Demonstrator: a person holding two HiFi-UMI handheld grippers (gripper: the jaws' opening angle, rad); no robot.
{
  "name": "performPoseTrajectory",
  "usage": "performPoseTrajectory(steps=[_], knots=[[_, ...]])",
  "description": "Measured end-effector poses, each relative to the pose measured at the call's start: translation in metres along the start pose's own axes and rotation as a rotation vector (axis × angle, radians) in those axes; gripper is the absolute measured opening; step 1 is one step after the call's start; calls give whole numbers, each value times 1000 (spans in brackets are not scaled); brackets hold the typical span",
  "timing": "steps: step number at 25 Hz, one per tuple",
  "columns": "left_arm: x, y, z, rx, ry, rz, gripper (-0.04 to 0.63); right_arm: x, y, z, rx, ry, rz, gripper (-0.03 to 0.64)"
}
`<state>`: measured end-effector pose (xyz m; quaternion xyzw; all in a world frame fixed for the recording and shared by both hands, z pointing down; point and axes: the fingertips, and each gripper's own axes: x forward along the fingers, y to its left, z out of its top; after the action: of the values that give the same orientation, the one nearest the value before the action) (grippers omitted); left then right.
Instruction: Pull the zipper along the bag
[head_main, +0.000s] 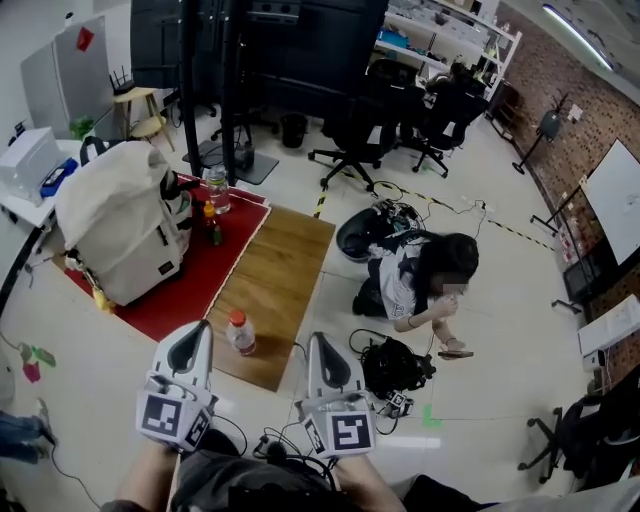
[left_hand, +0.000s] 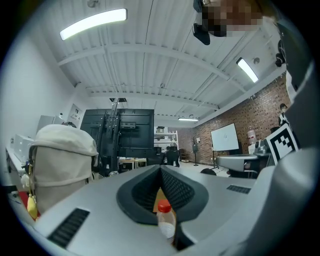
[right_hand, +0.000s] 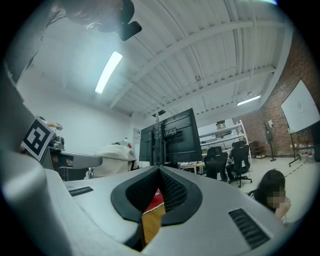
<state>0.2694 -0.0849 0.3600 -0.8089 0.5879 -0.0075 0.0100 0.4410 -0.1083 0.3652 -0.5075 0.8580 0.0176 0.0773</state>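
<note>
You are holding the left gripper (head_main: 197, 330) and the right gripper (head_main: 318, 338) low in front of you, side by side and close to level. Both pairs of jaws are pressed together with nothing caught in them. In the left gripper view a small red-capped bottle (left_hand: 165, 220) is showing past the closed pads, standing out on the wooden board (head_main: 280, 270), not in a grasp.

The bag (head_main: 120, 225), a pale, well-stuffed backpack, is standing upright on the red mat (head_main: 200, 270) beyond the board, well apart from both grippers and up to your left. A jar (head_main: 217, 188) and a slim bottle (head_main: 212, 225) are standing just beside it. A person (head_main: 420, 275) is sitting on the floor off to the right, clear of the work.

The zipper is too small to make out from here, so you are going in without a fixed target for the pull. Judging by its rounded, slumping shape, the bag is soft cloth that is likely to give and drag across the mat when tugged. One gripper probably needs to be pinching the fabric next to the track to anchor it. The other should be taking the pull tab itself, a small, thin piece that may slip from the pads unless gripped squarely. Watch the neighbouring bottles: a sliding bag could be knocking them over.
</note>
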Motion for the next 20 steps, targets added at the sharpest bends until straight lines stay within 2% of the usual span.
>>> performPoseTrajectory(steps=[5,10,14,20], knots=[[9,53,-7,25,0,-36,26,25,21,0,-17,-4,-61,15],[16,131,-17,12,15,-81,26,68,37,-5,-62,1,-198,15],[17,200,-34,-13,48,-88,26,103,56,-9,-85,-4,-271,15],[16,281,-39,-1,26,-121,26,141,88,-9,-166,-19,-389,15]])
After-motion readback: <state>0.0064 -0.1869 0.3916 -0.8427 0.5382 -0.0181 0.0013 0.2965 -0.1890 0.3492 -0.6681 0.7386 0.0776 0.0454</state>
